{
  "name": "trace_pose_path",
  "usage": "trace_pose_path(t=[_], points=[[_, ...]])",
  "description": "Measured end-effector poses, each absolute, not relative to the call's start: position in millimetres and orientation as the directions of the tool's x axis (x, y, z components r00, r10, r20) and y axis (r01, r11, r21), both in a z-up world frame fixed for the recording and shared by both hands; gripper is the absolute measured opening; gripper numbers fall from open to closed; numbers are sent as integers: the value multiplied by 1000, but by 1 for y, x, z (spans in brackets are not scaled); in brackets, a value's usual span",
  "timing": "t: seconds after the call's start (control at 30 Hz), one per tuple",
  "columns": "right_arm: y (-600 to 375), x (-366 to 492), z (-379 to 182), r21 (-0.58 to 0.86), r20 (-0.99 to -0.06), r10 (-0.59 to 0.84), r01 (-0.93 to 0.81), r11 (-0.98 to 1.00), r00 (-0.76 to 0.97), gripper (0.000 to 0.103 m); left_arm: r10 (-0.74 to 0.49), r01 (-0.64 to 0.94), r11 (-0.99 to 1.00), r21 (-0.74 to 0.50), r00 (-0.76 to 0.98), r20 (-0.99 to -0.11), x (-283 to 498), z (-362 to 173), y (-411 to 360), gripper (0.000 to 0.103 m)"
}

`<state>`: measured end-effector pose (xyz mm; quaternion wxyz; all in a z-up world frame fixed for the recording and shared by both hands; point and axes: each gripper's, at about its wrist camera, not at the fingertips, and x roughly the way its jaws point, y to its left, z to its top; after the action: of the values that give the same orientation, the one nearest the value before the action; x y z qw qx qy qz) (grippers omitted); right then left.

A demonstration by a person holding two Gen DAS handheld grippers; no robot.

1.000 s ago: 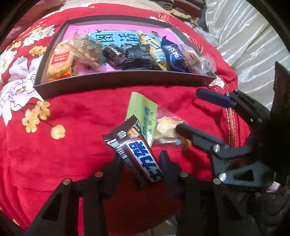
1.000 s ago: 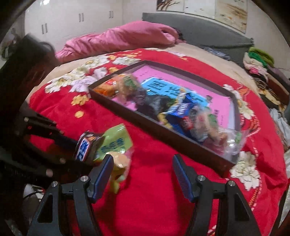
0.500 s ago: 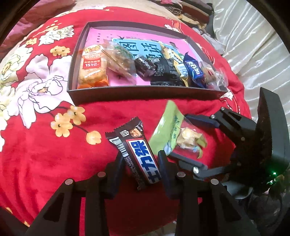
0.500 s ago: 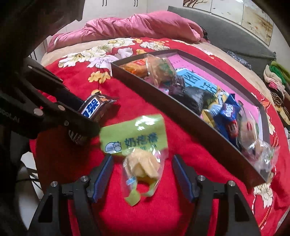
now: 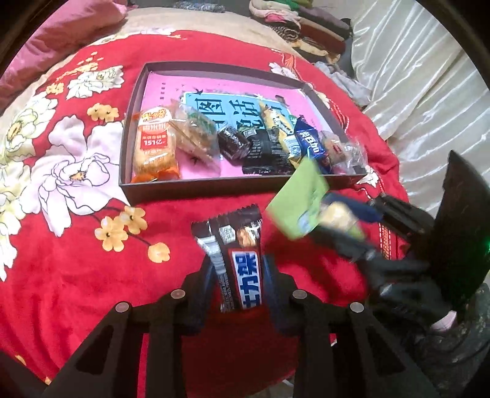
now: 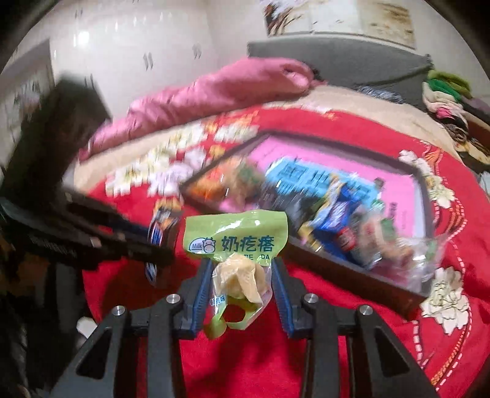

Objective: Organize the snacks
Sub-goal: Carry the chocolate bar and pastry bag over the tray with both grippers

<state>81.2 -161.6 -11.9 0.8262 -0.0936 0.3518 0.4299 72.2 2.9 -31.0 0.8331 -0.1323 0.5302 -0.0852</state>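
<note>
A dark chocolate bar (image 5: 242,232) with a blue label stands between the pads of my left gripper (image 5: 239,271), whose jaws are closing and press on it. The right gripper (image 6: 242,281) is closing too, with a green milk-snack packet (image 6: 235,242) pinched between its blue pads and lifted off the bedspread. From the left wrist view that packet (image 5: 301,199) hangs at the right in the right gripper (image 5: 340,223), in front of the box's near wall. A dark box (image 5: 214,186) with a pink lining lies beyond, with several wrapped snacks in a row along its near side.
Everything sits on a red floral bedspread (image 5: 76,275). An orange cracker pack (image 5: 156,144) lies at the box's left end, a blue cookie pack (image 5: 309,144) near its right. A pink quilt (image 6: 214,88) lies behind, folded clothes (image 5: 306,24) at the far right, white satin fabric (image 5: 413,76) beside the bed.
The right gripper's jaws closed around the green packet and raised it off the bedspread. The left gripper rose with the chocolate bar, which now stands straighter between its pads.
</note>
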Motion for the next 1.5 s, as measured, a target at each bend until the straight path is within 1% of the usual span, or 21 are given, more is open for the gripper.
trace_pose_path(t=[0.1, 0.2, 0.3, 0.6, 0.8, 1.13, 1.5], points=[[-178, 86, 5, 183, -591, 682, -751, 634, 432, 39, -286, -3, 948, -319, 437, -853, 73, -26, 4, 31], [-192, 92, 15, 193, -545, 683, -720, 667, 486, 39, -298, -6, 941, -337, 456, -838, 75, -19, 6, 31], [-202, 100, 20, 215, -525, 674, -686, 696, 520, 39, -300, -6, 939, -344, 476, -827, 80, -11, 5, 31], [-212, 106, 26, 220, -499, 659, -653, 725, 563, 39, -286, -12, 938, -347, 542, -791, 102, 11, 5, 31], [-213, 104, 31, 205, -461, 653, -644, 737, 601, 39, -260, -18, 944, -330, 572, -778, 119, 19, 6, 31], [-205, 106, 35, 190, -440, 648, -641, 744, 622, 39, -228, -37, 952, -305, 580, -782, 135, 12, 5, 31], [-187, 114, 31, 191, -446, 652, -647, 739, 613, 39, -218, -43, 956, -289, 554, -803, 146, -3, 3, 31]])
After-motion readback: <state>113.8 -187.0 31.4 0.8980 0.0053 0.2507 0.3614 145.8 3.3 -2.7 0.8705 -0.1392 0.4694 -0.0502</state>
